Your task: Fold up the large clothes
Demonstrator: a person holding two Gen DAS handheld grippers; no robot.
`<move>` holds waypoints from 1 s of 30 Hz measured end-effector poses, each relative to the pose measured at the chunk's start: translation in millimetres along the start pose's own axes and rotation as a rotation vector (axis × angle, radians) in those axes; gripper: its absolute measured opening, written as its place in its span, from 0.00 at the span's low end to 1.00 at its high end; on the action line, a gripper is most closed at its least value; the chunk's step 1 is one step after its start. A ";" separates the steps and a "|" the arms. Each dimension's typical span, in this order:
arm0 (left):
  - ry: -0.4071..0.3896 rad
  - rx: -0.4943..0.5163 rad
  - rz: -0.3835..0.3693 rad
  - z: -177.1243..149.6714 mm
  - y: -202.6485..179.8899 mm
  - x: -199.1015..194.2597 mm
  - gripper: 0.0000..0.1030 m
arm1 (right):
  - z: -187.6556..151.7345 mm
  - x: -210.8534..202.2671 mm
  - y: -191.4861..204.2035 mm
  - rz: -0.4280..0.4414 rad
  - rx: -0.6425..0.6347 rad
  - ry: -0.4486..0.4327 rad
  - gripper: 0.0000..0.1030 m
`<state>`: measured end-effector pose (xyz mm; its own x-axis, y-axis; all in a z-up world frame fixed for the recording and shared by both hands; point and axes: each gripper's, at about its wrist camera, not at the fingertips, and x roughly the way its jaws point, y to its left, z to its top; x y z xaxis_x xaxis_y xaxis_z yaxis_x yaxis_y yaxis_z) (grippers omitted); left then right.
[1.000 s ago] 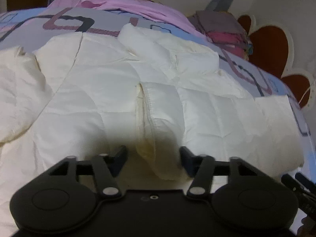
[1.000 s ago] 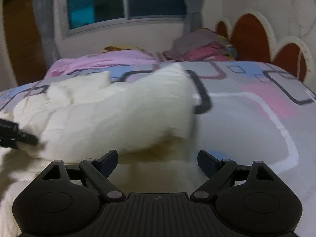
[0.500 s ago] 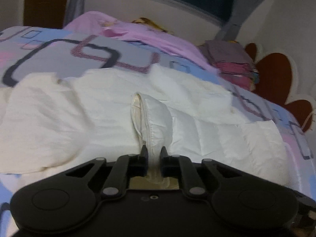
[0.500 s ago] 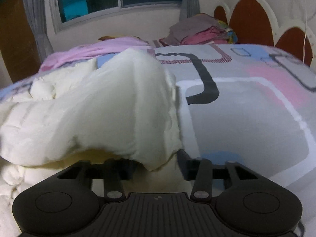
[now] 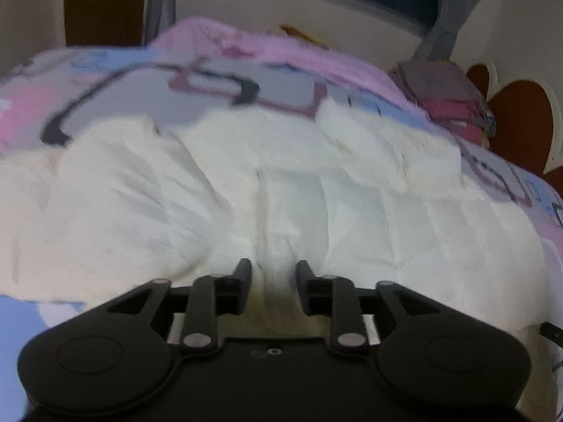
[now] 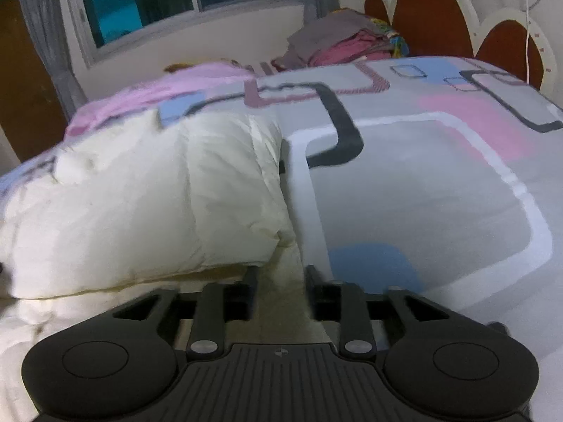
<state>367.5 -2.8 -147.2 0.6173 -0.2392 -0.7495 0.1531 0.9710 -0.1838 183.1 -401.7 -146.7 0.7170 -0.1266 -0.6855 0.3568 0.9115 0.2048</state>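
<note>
A large cream-white quilted jacket (image 5: pixel 246 190) lies spread on the patterned bedspread (image 5: pixel 218 81). In the left wrist view my left gripper (image 5: pixel 273 274) sits at the jacket's near edge, its fingers (image 5: pixel 242 274) a little apart with a fold of the fabric bunched between them. In the right wrist view the jacket (image 6: pixel 147 204) lies folded over itself at the left. My right gripper (image 6: pixel 281 277) sits at its near right corner, fingers (image 6: pixel 250 279) a little apart with cream fabric between them.
A pile of folded clothes (image 6: pixel 345 44) sits at the head of the bed by the brown and white headboard (image 6: pixel 422 17). A pink blanket (image 5: pixel 267 52) lies along the far side under the window. The bedspread (image 6: pixel 440 183) stretches to the right of the jacket.
The left gripper's fingers, pinched tight on the fold half a second ago, have parted somewhat. The right gripper has laid the lifted jacket part down, and its fingers stand closer together.
</note>
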 end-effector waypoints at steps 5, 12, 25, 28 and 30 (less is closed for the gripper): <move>-0.104 0.005 -0.012 7.3 -5.7 -30.8 0.52 | 24.6 -14.0 14.9 0.035 -0.048 -0.079 0.54; -0.071 0.094 -0.042 12.8 -41.2 4.8 0.54 | 63.0 44.6 49.3 0.060 -0.067 -0.113 0.54; 0.006 0.116 0.003 -1.8 -30.6 54.5 0.56 | 47.7 131.4 52.6 -0.081 -0.171 -0.039 0.54; 0.015 0.110 0.003 -2.3 -29.3 52.9 0.55 | 49.3 128.3 52.5 -0.081 -0.162 -0.027 0.54; 0.025 0.089 0.006 1.0 -27.0 48.9 0.56 | 52.9 117.2 54.7 -0.071 -0.143 -0.031 0.54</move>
<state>394.3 -40.7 -178.2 0.5988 -0.2324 -0.7664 0.2180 0.9681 -0.1232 318.2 -387.4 -178.9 0.7118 -0.2031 -0.6724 0.3199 0.9460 0.0529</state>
